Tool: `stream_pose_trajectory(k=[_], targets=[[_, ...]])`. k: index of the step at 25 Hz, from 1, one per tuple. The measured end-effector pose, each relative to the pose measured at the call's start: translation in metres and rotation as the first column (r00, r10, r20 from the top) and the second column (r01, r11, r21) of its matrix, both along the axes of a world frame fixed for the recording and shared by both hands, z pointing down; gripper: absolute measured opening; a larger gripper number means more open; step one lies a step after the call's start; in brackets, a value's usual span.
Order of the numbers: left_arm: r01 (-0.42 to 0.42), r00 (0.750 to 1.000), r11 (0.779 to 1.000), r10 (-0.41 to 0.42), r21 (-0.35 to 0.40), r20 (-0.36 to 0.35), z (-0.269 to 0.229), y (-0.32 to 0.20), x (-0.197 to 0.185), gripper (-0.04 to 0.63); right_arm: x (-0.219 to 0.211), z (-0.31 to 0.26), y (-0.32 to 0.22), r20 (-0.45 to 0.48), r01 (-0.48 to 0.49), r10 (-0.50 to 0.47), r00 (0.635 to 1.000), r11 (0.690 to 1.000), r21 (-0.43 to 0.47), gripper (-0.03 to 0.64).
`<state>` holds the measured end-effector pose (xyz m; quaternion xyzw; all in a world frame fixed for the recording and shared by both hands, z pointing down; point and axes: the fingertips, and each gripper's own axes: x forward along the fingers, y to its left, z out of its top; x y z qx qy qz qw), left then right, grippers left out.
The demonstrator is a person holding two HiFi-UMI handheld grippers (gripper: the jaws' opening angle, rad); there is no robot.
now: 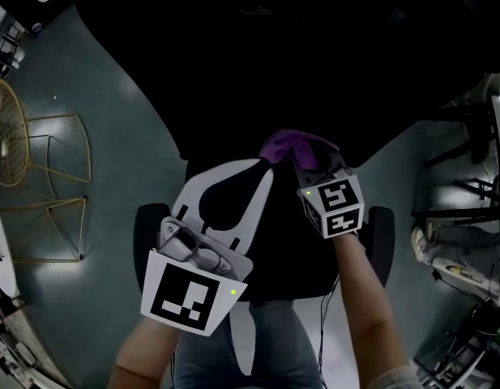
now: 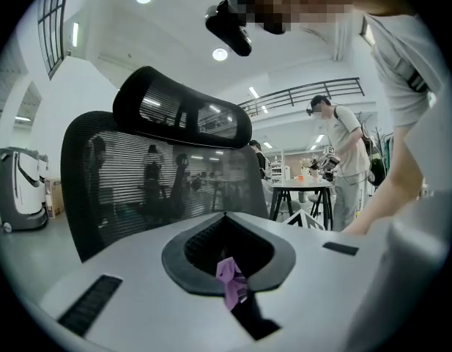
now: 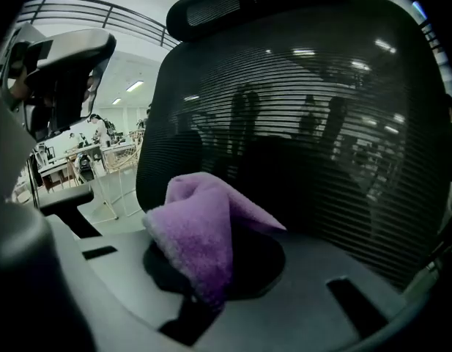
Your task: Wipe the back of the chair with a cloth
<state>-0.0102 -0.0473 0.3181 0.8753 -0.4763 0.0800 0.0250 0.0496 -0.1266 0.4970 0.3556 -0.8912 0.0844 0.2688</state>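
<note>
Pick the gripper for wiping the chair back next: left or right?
Right. The right gripper is shut on the purple cloth, which is bunched close to the chair back. The left gripper pinches only a small purple scrap and looks farther from it.

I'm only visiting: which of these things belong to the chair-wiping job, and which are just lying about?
In the job: purple cloth, pinched in the right gripper; black mesh chair back.
Just about: gold wire chair; table; white machine; small purple scrap pinched in the left gripper.
</note>
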Motion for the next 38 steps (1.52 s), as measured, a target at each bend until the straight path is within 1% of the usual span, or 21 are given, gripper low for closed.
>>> stream_pose_trajectory(k=[3, 5, 10, 15, 18, 21, 28, 34, 38], targets=[[0.011, 1.000, 1.000, -0.011, -0.002, 0.002, -0.001, 0.003, -0.017, 0.014, -0.021, -0.001, 0.004, -0.012, 0.013, -0.014, 1.000, 1.000, -0.001, 0.048], [0.020, 1.000, 1.000, -0.020, -0.004, -0.002, -0.001, 0.003, -0.028, 0.012, -0.029, 0.000, 0.005, -0.016, 0.003, -0.003, 1.000, 1.000, -0.001, 0.048], [0.029, 1.000, 1.000, -0.029, -0.010, -0.009, 0.000, 0.004, -0.048, 0.013, -0.031, 0.001, 0.005, 0.013, -0.058, 0.058, 0.998, 0.998, -0.003, 0.048], [0.030, 0.999, 0.999, -0.030, -0.016, -0.012, 0.003, 0.005, -0.062, 0.012, -0.042, 0.002, 0.007, 0.010, -0.068, 0.068, 0.998, 0.998, 0.005, 0.048], [0.031, 0.999, 0.999, -0.032, -0.015, -0.014, 0.003, 0.005, -0.068, 0.012, -0.061, 0.003, 0.013, 0.018, -0.029, 0.029, 0.999, 1.000, -0.003, 0.048], [0.036, 0.999, 0.999, -0.036, -0.017, -0.016, 0.002, 0.007, -0.074, 0.014, -0.090, 0.004, 0.020, 0.016, 0.024, -0.023, 1.000, 1.000, -0.012, 0.048], [0.046, 0.999, 0.999, -0.047, -0.017, -0.014, -0.001, 0.014, -0.090, 0.012, -0.150, 0.006, 0.037, 0.020, 0.120, -0.119, 0.993, 0.992, -0.040, 0.048], [0.073, 0.997, 0.997, -0.074, -0.017, -0.014, 0.000, 0.018, -0.109, 0.012, -0.177, 0.008, 0.047, 0.028, 0.158, -0.157, 0.987, 0.986, -0.049, 0.048], [0.084, 0.996, 0.996, -0.084, -0.024, -0.017, 0.002, 0.022, -0.117, 0.012, -0.188, 0.010, 0.053, 0.027, 0.167, -0.165, 0.986, 0.985, -0.052, 0.048]])
